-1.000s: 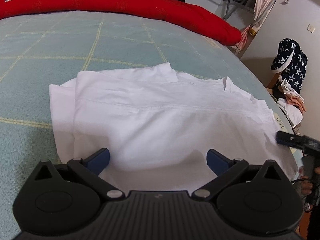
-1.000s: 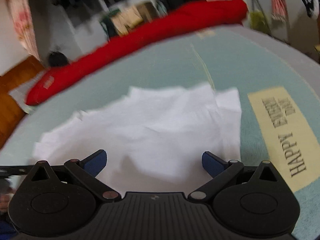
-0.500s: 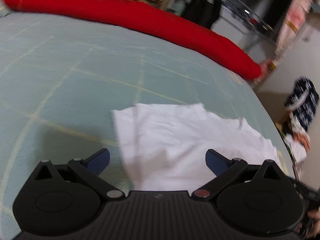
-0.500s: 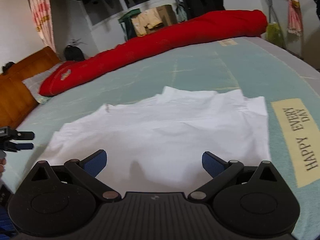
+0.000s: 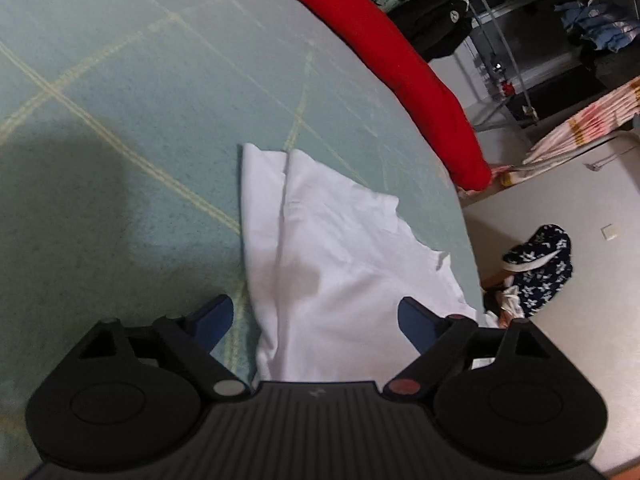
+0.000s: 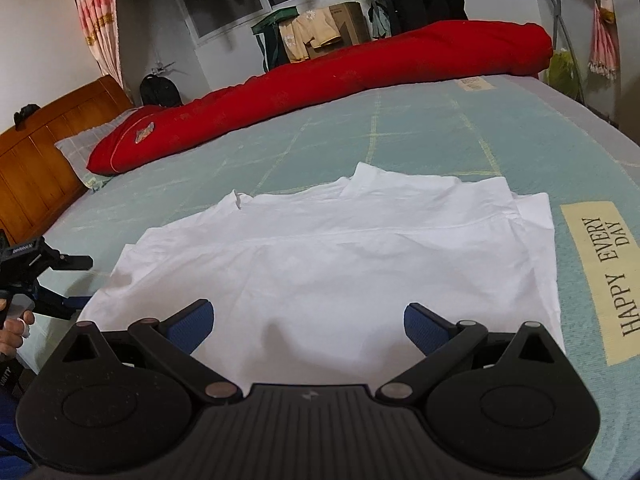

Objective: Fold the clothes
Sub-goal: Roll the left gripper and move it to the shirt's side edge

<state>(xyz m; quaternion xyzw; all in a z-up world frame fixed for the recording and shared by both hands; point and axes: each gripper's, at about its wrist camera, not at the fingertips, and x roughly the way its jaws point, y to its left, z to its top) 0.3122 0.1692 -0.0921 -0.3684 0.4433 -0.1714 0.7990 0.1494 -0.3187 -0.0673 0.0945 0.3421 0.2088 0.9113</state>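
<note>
A white garment lies partly folded and flat on the pale green bedspread. In the left wrist view my left gripper hovers tilted over the garment's near left edge. Its jaws are closing, the cloth edge lies below and between the blue pads, and nothing is pinched. In the right wrist view the garment spreads wide ahead, and my right gripper stands open above its near edge, holding nothing. The left gripper also shows there at the far left, beside the garment's left end, held in a hand.
A long red rolled duvet lies along the bed's far side. A wooden headboard stands at the left. A yellow "HAPPY EVERY DAY" patch is right of the garment. Beyond the bed edge sit a navy star-patterned cloth and clothes racks.
The left gripper has slid toward the garment's left end and rolled, so the cloth now sits to the right in its view; its jaws have narrowed a little. The right gripper's view has steadied, slightly higher.
</note>
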